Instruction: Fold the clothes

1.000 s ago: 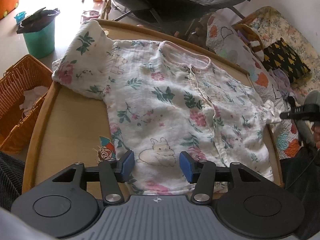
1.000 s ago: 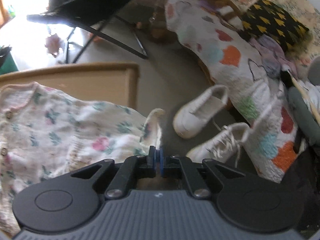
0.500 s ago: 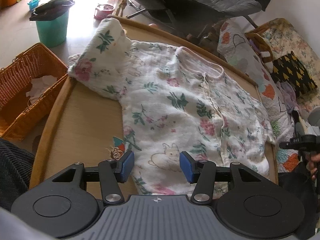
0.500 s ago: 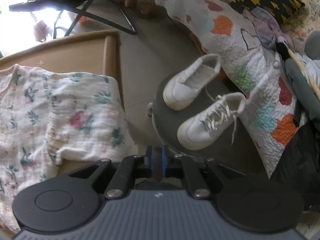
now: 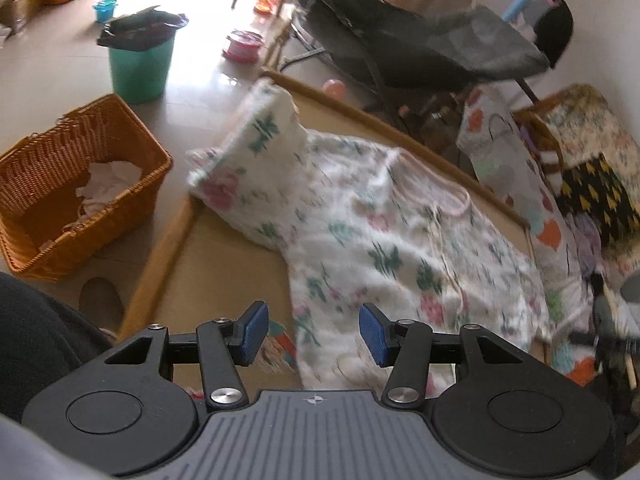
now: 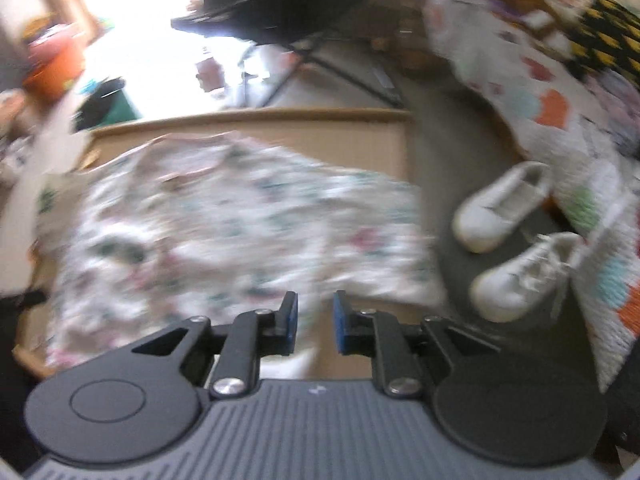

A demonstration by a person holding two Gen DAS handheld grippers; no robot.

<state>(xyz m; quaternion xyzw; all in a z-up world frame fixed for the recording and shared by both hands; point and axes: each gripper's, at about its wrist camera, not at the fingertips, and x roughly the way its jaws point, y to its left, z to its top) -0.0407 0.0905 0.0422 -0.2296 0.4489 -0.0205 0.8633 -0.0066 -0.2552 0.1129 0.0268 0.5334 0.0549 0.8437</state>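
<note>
A white baby garment with a floral print (image 5: 380,232) lies spread on the low wooden table (image 5: 224,256), one sleeve hanging over the far left edge. My left gripper (image 5: 308,334) hovers open above the garment's near hem, with nothing between its blue pads. In the blurred right wrist view the same garment (image 6: 224,232) covers the table (image 6: 352,136). My right gripper (image 6: 314,322) hangs over the garment's near right part, its jaws opening with a narrow gap and nothing held between them.
An orange wicker basket (image 5: 60,184) with white cloth stands on the floor to the left, with a green bin (image 5: 140,64) behind it. Two white shoes (image 6: 504,208) sit on a dark mat to the right of the table. A patterned quilt (image 6: 560,112) and a dark folding chair (image 5: 420,48) lie beyond.
The right gripper swung from beside the table's edge, near the shoes, back over the garment, and its shut jaws have parted. The left gripper drew back slightly and rolled, still open.
</note>
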